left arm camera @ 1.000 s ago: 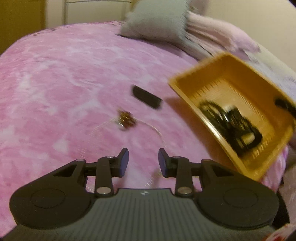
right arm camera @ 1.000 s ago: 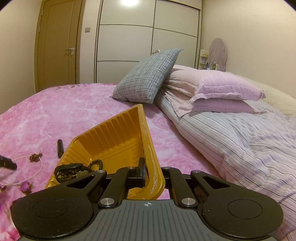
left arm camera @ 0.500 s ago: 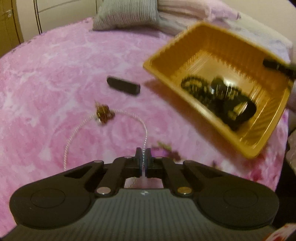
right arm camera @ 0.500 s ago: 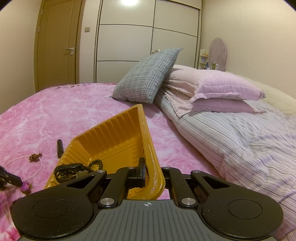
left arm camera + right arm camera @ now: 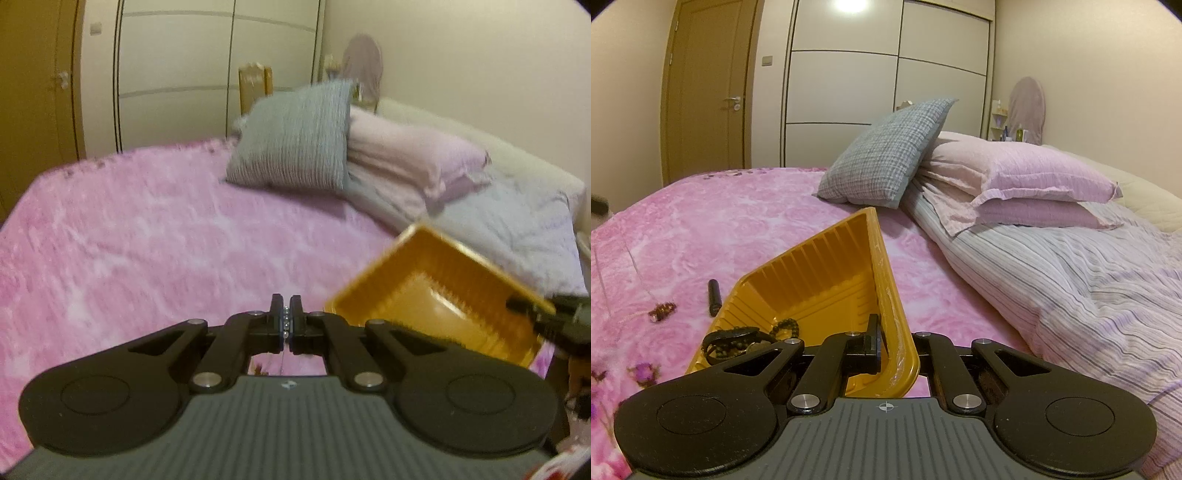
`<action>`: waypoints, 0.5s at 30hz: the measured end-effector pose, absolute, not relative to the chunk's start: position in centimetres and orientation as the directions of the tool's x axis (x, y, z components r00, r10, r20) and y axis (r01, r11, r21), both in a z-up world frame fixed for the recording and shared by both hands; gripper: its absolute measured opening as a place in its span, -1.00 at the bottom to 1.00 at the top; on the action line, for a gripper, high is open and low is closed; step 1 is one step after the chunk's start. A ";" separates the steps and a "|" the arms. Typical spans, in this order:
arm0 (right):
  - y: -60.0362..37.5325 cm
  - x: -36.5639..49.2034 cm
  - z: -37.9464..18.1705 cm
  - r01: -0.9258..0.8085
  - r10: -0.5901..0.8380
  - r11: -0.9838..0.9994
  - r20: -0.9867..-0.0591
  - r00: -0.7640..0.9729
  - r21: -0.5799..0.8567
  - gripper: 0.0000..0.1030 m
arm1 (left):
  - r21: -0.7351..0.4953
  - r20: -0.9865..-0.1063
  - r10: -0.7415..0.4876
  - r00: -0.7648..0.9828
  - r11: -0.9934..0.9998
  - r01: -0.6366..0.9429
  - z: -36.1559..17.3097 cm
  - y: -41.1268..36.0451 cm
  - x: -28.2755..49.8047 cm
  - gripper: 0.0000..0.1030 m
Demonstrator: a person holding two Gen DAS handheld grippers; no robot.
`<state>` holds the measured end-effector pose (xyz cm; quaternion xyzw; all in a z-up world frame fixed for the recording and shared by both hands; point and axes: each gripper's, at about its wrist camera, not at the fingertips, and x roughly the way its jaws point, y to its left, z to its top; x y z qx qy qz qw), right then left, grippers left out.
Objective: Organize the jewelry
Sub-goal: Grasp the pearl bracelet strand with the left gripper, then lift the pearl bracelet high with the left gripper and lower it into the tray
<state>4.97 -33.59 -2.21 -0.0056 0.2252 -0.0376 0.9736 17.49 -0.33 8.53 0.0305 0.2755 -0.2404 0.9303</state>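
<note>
1. While its jaws pinch together on a thin beaded chain, the left claw sits at the lower centre of the left wrist view, small silvery beads showing in the slit between its pads.
2. From that pinch the strand hangs straight down behind the claw; in the right wrist view two pale threads of it rise along the far left edge, ending low in a dark reddish pendant lying on the pink bedspread.
3. Right of the left claw, at the lower right of its view, stands a tilted orange tray, blurred.
4. Closed narrow on the tray's near rim, the right claw grips it at the lower centre of the right wrist view, one pad inside the wall and the other hidden behind it.
5. Dark bead bracelets lie heaped in the tray's low corner, at the lower left of centre.
6. Just left of the tray, a small black stick-shaped object lies on the bedspread, apart from the pendant.
7. Farther up the bed, a grey checked cushion leans on stacked pink pillows, with a striped duvet at the right.
</note>
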 end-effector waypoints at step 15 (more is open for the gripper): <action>-33.2 5.0 -1.8 0.068 -0.074 0.997 -0.435 0.897 -0.031 -0.88 | -0.061 -0.391 -0.485 0.782 0.862 0.504 15.7 -1.5 17.8 -0.97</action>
